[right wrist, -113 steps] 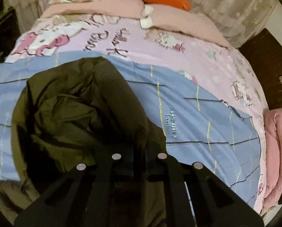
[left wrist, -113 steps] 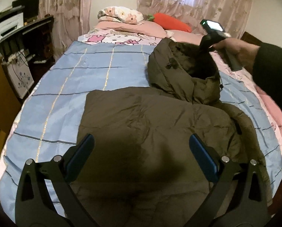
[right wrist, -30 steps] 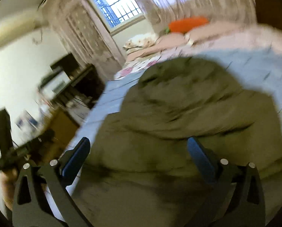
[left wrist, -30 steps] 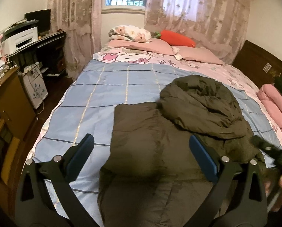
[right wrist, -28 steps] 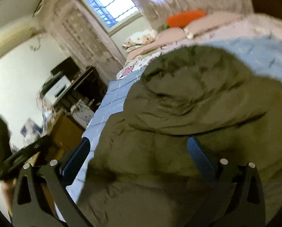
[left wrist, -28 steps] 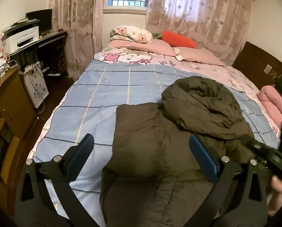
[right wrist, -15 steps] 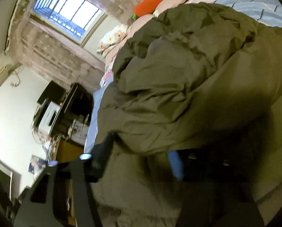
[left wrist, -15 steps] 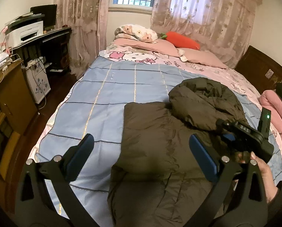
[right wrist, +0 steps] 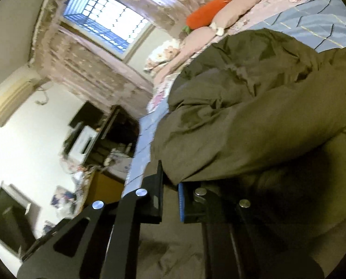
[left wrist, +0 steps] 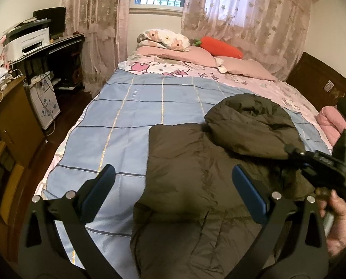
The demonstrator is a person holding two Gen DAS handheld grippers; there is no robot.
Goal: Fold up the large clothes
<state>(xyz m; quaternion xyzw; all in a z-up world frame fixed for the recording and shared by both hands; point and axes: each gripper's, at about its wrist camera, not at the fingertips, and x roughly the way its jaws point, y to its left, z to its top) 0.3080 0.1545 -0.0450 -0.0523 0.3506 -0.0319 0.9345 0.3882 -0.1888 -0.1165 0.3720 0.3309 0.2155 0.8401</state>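
An olive padded jacket (left wrist: 184, 167) lies on the bed's blue checked cover (left wrist: 126, 121), its upper part folded down into a heap on the right. My left gripper (left wrist: 173, 169) hangs open over the jacket's lower half and touches nothing. A hand (left wrist: 335, 220) brings my right gripper (left wrist: 289, 150) in from the right, against the folded heap. In the right wrist view the jacket (right wrist: 254, 107) fills the frame. The right gripper (right wrist: 170, 182) is rolled sideways, its jaws closing, with the edge of the jacket's fold pinched between them.
Pink pillows (left wrist: 173, 53) and an orange carrot cushion (left wrist: 219, 46) lie at the head of the bed. A desk with a printer (left wrist: 29, 41) and a wooden cabinet (left wrist: 5, 121) stand along the left side. A pink blanket (left wrist: 328, 121) lies by the dark headboard on the right.
The right gripper came in from the right edge to the jacket's folded heap, rolled sideways, and went from wide open to closed on the fold's edge. The left gripper stayed open and still.
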